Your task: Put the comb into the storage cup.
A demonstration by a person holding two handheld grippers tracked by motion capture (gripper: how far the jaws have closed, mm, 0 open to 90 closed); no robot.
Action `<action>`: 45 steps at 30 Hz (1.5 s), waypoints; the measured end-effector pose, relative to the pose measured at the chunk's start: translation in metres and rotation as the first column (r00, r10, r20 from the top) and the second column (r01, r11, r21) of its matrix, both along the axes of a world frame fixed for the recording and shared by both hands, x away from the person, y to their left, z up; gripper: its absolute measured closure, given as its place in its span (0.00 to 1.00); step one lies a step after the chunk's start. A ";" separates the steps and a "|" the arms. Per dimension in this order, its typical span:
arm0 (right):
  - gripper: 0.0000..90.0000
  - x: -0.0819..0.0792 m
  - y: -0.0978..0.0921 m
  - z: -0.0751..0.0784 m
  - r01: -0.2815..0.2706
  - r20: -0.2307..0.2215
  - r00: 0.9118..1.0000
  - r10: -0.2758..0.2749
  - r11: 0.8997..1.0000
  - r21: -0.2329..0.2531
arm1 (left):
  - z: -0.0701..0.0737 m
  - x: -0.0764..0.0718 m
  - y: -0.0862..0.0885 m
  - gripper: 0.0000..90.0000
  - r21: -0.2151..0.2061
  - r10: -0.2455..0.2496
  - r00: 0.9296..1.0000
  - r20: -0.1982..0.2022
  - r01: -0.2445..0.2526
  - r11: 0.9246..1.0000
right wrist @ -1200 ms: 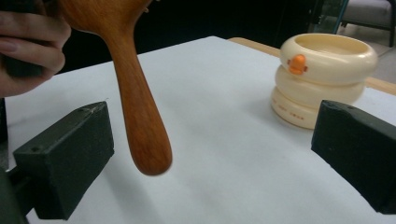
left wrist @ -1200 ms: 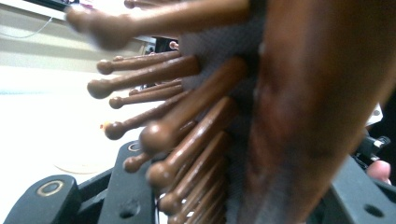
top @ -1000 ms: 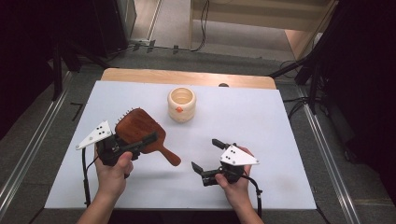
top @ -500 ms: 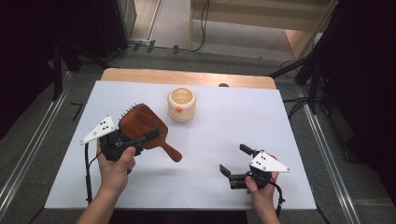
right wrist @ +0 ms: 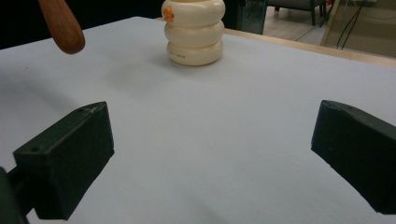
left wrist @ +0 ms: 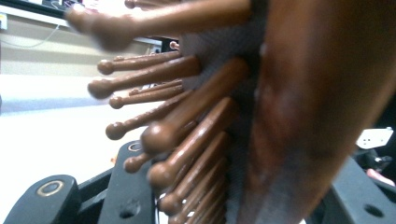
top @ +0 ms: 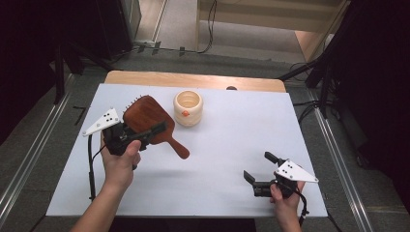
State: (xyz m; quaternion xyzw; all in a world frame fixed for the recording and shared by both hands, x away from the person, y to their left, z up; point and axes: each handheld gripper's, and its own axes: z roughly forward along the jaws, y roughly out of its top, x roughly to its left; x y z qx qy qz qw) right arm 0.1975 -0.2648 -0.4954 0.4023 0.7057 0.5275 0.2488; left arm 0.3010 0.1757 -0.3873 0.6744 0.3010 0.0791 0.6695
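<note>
The wooden hairbrush (top: 145, 118) sits clamped in the left gripper (top: 145, 134) above the table's left side, its handle end cut off at the top of the right gripper view — up close its pegs blur. The cream ribbed cup (top: 188, 107) stands behind it; its small print is unreadable. The right gripper (top: 256, 169), near the white table's (top: 232, 130) front right, has jaws wide apart, holding nothing.

My hairbrush (top: 147, 122) is reddish-brown wood, its pins (left wrist: 175, 126) the same brown with rounded tips; the ribbed cup (top: 188, 107) is cream with an orange mark; the table cover (top: 232, 140) is white; my jaws are black
</note>
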 end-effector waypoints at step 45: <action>0.00 -0.007 -0.045 -0.014 0.070 -0.024 0.997 -0.070 0.997 0.019 | 0.024 0.066 -0.025 0.61 0.018 0.045 0.999 0.010 -0.045 0.999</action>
